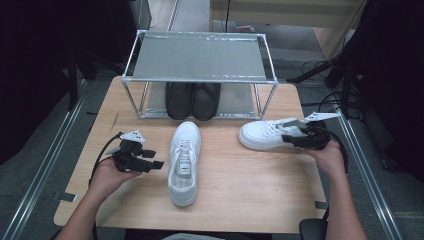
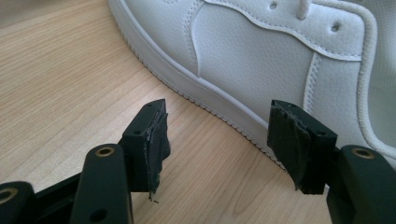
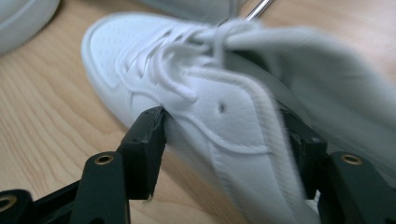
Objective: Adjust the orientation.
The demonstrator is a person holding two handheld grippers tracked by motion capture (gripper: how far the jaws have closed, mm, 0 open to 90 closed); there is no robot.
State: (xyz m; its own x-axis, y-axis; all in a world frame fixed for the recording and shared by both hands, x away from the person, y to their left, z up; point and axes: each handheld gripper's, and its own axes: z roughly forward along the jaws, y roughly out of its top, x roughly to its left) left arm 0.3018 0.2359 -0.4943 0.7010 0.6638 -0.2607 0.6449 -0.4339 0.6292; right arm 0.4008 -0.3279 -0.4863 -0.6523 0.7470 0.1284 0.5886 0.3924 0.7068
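Right shoe (image 1: 262, 134): white leather low-top with white laces, lying on the table (image 1: 240, 190) near its right edge, toe pointing left.
Right gripper (image 1: 292, 140): jaws straddle the shoe's heel end — one outside the wall, one at the far side; whether the pads press, I cannot tell.
Middle shoe (image 1: 184, 162): matching white low-top, toe toward the rack (image 1: 200, 55), mid-table.
Left gripper (image 1: 155, 160): released, jaws spread, just beside the middle shoe.
Hard to make out: right gripper view blurred at the collar — heel cut off.
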